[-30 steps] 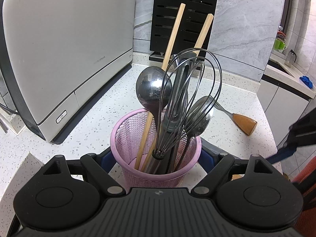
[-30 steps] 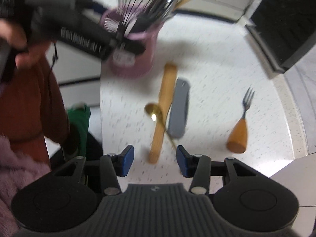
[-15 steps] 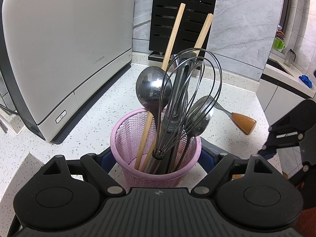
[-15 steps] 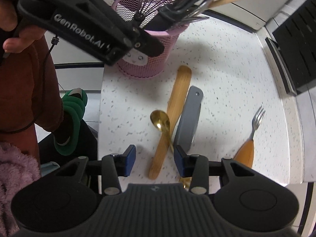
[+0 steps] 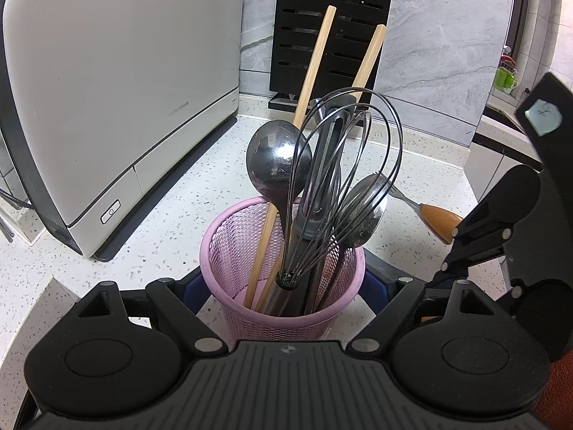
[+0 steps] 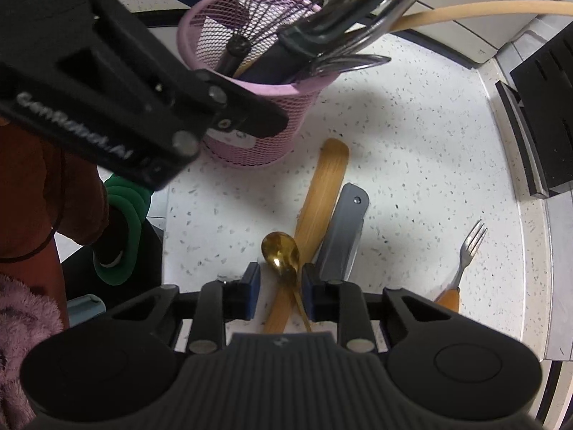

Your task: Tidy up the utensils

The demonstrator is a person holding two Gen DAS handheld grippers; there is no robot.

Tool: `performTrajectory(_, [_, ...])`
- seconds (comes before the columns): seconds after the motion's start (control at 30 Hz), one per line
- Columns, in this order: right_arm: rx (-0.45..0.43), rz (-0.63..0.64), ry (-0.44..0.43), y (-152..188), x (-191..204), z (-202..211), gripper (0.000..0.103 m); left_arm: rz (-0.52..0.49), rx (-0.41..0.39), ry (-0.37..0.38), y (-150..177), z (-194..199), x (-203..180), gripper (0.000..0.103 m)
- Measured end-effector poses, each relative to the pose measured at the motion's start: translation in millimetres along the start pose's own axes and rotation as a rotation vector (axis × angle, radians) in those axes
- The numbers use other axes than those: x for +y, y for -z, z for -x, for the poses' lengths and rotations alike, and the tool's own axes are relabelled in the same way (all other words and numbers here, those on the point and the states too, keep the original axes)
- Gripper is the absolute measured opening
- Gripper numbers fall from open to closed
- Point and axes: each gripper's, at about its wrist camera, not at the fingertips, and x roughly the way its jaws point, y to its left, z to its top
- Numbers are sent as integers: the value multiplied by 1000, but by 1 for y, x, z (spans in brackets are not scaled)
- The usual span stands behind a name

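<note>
1. The left gripper [image 5: 283, 286] has its 2 blue-padded fingers spread wide around the pink mesh holder [image 5: 283, 308], 1 finger on each side of the basket wall; whether the pads actually press the mesh cannot be told.
2. The holder stands upright on the speckled white counter [image 5: 172, 215] and carries a wire whisk [image 5: 343, 186], a steel ladle [image 5: 277, 159], a second steel spoon [image 5: 361, 211], a dark grey tool and 2 wooden sticks [image 5: 315, 68].
3. The right gripper [image 6: 280, 288] is held low over the counter, its fingers partly apart and empty, straddling the handle of a gold spoon [image 6: 280, 251] (the bowl lies just ahead of the pads).
4. The spoon lies across a flat wooden spatula [image 6: 320, 197], with a grey-handled tool [image 6: 343, 229] touching its right side.
5. A fork with a wooden handle [image 6: 465, 258] lies well apart to the right.
6. Behind the holder stand a white appliance [image 5: 118, 100] and a black slotted knife block [image 5: 333, 25].
</note>
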Motion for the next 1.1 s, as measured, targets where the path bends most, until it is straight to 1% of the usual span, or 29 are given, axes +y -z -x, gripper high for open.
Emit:
performTrajectory(0.13, [20, -7, -7, 0, -4, -9, 22, 0, 0, 0, 0, 0, 0, 98])
performTrajectory(0.2, [12, -19, -12, -1, -7, -9, 22, 0, 0, 0, 0, 0, 0, 98])
performTrajectory(0.23, [11, -28, -18, -2, -9, -10, 17, 0, 0, 0, 0, 0, 0, 98])
performTrajectory(0.4, [-7, -31, -8, -1, -11, -9, 10, 0, 0, 0, 0, 0, 0, 98])
performTrajectory(0.47, [-17, -33, -1, 0, -13, -8, 2, 0, 0, 0, 0, 0, 0, 98])
performTrajectory(0.5, [-23, -40, 1, 0, -14, -8, 2, 0, 0, 0, 0, 0, 0, 98])
performTrajectory(0.73, [-102, -73, 37, 5, -24, 9, 0, 0, 0, 0, 0, 0, 0, 98])
performTrajectory(0.9, [-190, -119, 69, 12, -31, 27, 0, 0, 0, 0, 0, 0, 0, 98])
performTrajectory(1.1, [-266, -191, 68, 22, -37, 37, 0, -1, 0, 0, 0, 0, 0, 98])
